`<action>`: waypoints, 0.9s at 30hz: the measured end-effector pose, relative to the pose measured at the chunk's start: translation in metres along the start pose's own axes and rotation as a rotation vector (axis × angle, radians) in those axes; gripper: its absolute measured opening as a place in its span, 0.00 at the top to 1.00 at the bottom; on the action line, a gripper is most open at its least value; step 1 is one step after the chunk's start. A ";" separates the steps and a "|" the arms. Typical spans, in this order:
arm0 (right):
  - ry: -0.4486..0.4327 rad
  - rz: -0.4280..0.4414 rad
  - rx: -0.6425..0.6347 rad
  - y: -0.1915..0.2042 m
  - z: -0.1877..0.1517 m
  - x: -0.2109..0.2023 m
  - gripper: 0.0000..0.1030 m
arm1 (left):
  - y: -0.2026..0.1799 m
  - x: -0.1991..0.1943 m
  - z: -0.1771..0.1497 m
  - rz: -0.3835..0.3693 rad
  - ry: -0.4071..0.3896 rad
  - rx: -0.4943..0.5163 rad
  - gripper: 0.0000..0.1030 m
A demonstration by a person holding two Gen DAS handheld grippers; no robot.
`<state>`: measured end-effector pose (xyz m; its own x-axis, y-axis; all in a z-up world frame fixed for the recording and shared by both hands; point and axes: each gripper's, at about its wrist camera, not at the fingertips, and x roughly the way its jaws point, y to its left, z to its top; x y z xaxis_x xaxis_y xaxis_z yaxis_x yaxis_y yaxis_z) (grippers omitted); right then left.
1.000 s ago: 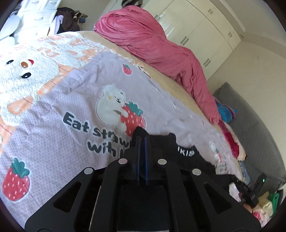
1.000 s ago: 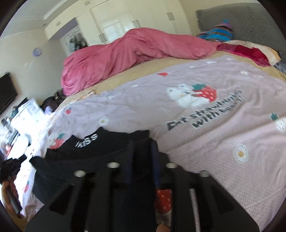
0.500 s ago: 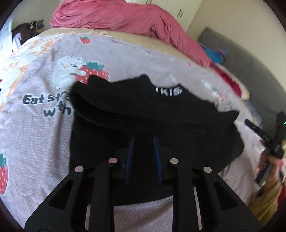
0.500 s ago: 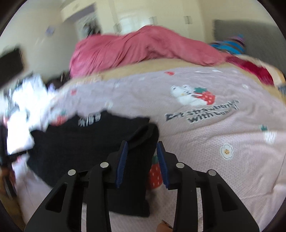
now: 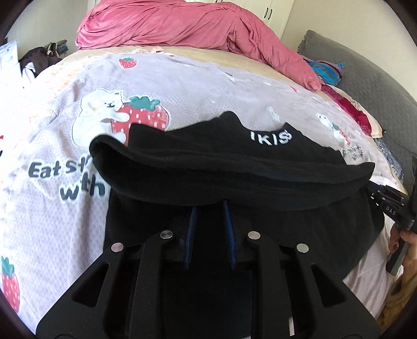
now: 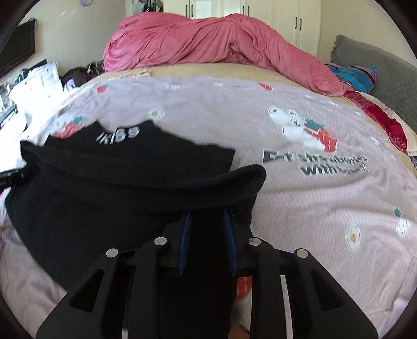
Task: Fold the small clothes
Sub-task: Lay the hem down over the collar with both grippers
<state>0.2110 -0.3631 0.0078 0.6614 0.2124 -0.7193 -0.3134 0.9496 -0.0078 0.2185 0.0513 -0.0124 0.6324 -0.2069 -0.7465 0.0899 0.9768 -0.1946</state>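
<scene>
Nearest in the left wrist view, the left gripper [image 5: 209, 208] has its blue-lined fingers [image 5: 189, 234] spread apart, with black cloth lying between them but not pinched; the right gripper [image 6: 207, 216] stands likewise released, its blue pads [image 6: 184, 242] parted over a dark strip of the same cloth. That cloth is the black garment [image 5: 234, 167], lying on the bed near its front edge (white lettering [image 5: 271, 137] shows at its far edge); a thick folded roll of it [image 5: 208, 182] crosses just ahead of both sets of fingertips, and a lower layer spreads out flat beneath toward the cameras. In the right wrist view the black garment [image 6: 117, 182] fills the left half, its rolled edge ending just beside the gripper's tips. At the far right of the left view the other handheld device [image 5: 391, 206] and part of a hand [image 5: 409, 247] show at the garment's end. Under everything lies the lilac bedspread [image 6: 299, 198] printed with a bear hugging a strawberry [image 5: 117, 117] and dark words; beyond it a heaped pink duvet [image 6: 208, 41] runs along the far side of the bed; a grey headboard [image 6: 378, 70] rises at right, and white wardrobe doors [image 6: 286, 18] stand behind.
</scene>
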 end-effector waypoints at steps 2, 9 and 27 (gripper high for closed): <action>-0.009 0.006 0.035 -0.006 0.008 0.008 0.77 | 0.003 0.004 0.006 -0.001 -0.004 -0.012 0.86; -0.023 -0.006 0.132 -0.025 0.023 0.025 0.77 | 0.023 0.009 0.020 0.012 -0.060 -0.091 0.86; 0.021 0.112 0.259 -0.063 0.028 0.045 0.61 | 0.082 0.007 0.021 -0.067 -0.096 -0.301 0.60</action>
<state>0.2798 -0.4073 -0.0052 0.6173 0.3175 -0.7199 -0.1979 0.9482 0.2485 0.2461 0.1307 -0.0204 0.7035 -0.2498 -0.6653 -0.0892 0.8978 -0.4314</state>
